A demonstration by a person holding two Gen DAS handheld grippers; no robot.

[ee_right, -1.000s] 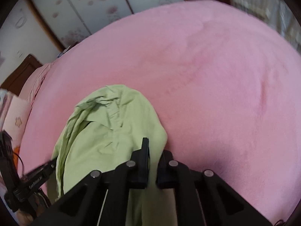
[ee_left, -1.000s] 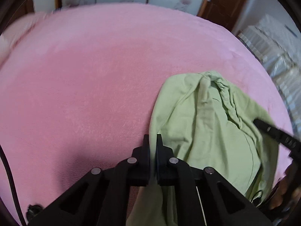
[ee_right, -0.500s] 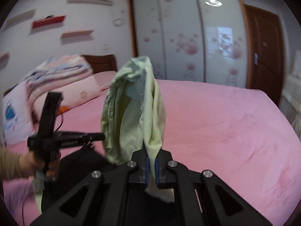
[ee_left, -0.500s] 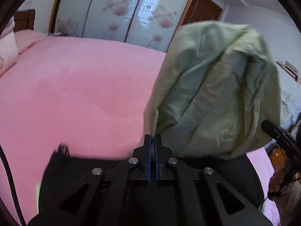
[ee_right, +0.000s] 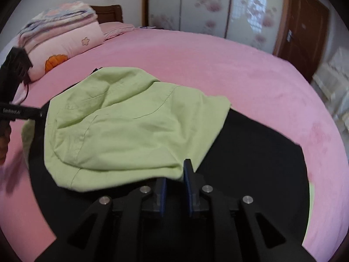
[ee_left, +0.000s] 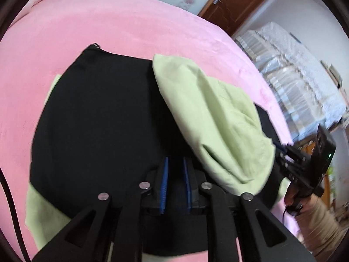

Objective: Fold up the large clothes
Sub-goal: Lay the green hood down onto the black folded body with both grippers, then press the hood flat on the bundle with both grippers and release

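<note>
My left gripper sits low in the centre of its own view, its blue-lined jaws a narrow gap apart and opening, with nothing between them; only the black garment shows through the gap. My right gripper is likewise low and centred in its view, jaws opening to a slightly wider gap; the near hem of the light green garment droops just in front of the right-hand fingertip, but the pads do not press on it and the gap itself is bare. In the right wrist view the green garment lies in a rumpled heap across the middle-left of the frame, on top of the black garment, which spreads out below and to the right of it. In the left wrist view the green heap runs from the upper middle down to the lower right, again on the black cloth. Both lie on the pink bed cover. A thin strip of pale green cloth peeks out under the black garment at the lower left. Folded bedding is stacked at the upper left of the right wrist view, and a brown door stands at the upper right of the left wrist view.
</note>
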